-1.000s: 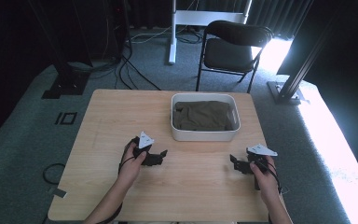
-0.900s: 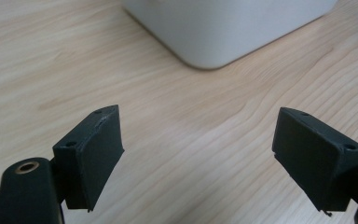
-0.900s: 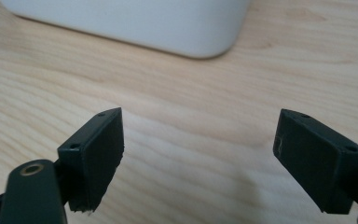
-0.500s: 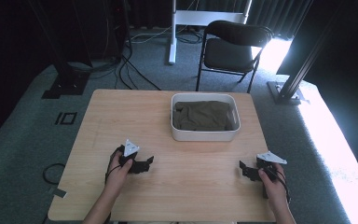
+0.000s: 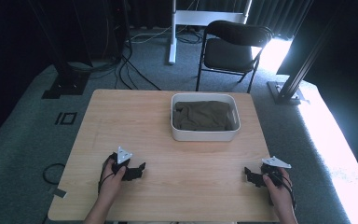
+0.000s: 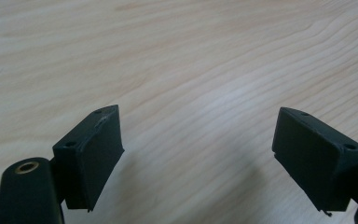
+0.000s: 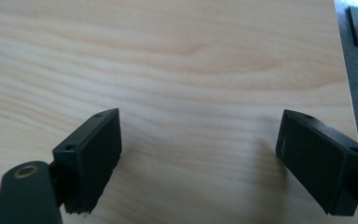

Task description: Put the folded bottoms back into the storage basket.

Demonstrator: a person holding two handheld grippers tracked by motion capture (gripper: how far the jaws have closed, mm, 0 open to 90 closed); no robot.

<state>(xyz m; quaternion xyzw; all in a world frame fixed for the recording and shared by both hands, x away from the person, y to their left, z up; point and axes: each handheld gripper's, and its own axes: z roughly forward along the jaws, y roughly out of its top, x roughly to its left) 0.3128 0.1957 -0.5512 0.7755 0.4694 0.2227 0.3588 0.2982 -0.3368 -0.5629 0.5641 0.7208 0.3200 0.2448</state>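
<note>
Olive-brown cloth (image 5: 204,115) sat folded inside white bin (image 5: 205,135) at far centre of wooden table (image 5: 121,121). Left gripper (image 5: 140,169) and right gripper (image 5: 248,173) rested near edge, well apart, jaws apart, empty. Packing looked done tbh.

A pale wooden desk (image 5: 135,116) carries a white tub (image 5: 205,135) of dark cloth (image 5: 203,115) near its far edge.

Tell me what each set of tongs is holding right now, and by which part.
Nothing. The left tongs and right tongs both stand open over bare table; the cloth lies in the tub.
</note>
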